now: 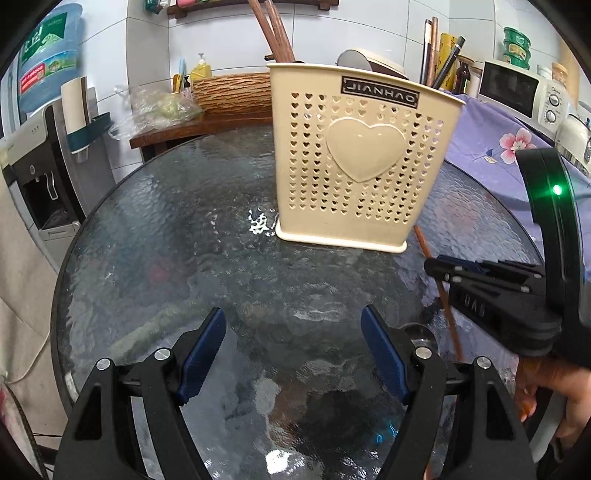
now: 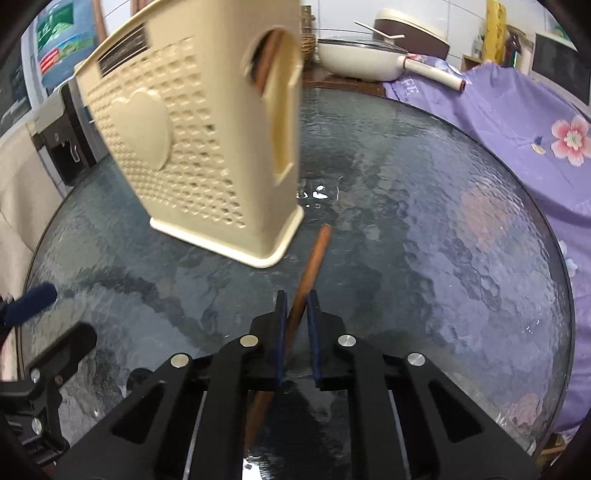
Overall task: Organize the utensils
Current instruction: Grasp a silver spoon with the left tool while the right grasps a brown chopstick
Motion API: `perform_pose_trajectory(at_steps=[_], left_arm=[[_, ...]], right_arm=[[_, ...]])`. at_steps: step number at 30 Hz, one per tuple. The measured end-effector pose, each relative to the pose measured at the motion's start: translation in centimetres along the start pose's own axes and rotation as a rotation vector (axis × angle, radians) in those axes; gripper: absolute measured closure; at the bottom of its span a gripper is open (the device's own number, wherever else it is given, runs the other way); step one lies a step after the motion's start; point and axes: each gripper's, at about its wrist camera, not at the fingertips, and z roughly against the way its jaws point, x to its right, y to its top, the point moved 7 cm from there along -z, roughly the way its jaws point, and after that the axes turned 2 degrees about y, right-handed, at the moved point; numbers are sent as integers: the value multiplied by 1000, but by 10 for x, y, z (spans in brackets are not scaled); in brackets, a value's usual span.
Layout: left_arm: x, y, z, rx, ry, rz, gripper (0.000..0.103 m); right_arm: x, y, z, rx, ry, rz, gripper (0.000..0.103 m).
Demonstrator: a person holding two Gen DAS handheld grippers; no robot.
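A cream perforated utensil holder (image 1: 362, 166) (image 2: 192, 147) with a heart on its front stands upright on the round glass table (image 1: 184, 240) (image 2: 443, 240). Brown wooden chopsticks (image 1: 273, 33) stick out of its top. My right gripper (image 2: 297, 299) (image 1: 430, 264) is shut on one brown chopstick (image 2: 314, 258) (image 1: 448, 314). That chopstick slants down, and its far end is near the holder's right base corner. My left gripper (image 1: 292, 317) is open and holds nothing, low over the glass in front of the holder. One of its blue fingertips (image 2: 33, 299) shows at the left of the right wrist view.
A purple floral cloth (image 1: 491, 147) (image 2: 517, 122) covers the counter to the right, with a microwave (image 1: 517, 92) behind it. A white pan (image 2: 362, 59) sits beyond the table. A water dispenser (image 1: 40, 177) stands at the left. A hand (image 1: 554, 387) holds the right gripper.
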Motion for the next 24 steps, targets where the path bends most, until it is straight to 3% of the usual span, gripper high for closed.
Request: perform_pose_trajectory(at_steps=[12, 24], left_arm=[[40, -16, 11, -24, -77, -83, 29], [73, -28, -8, -76, -52, -170, 28]], right_arm=[[21, 7, -4, -16, 19, -29, 95], [31, 15, -10, -27, 15, -34, 95]])
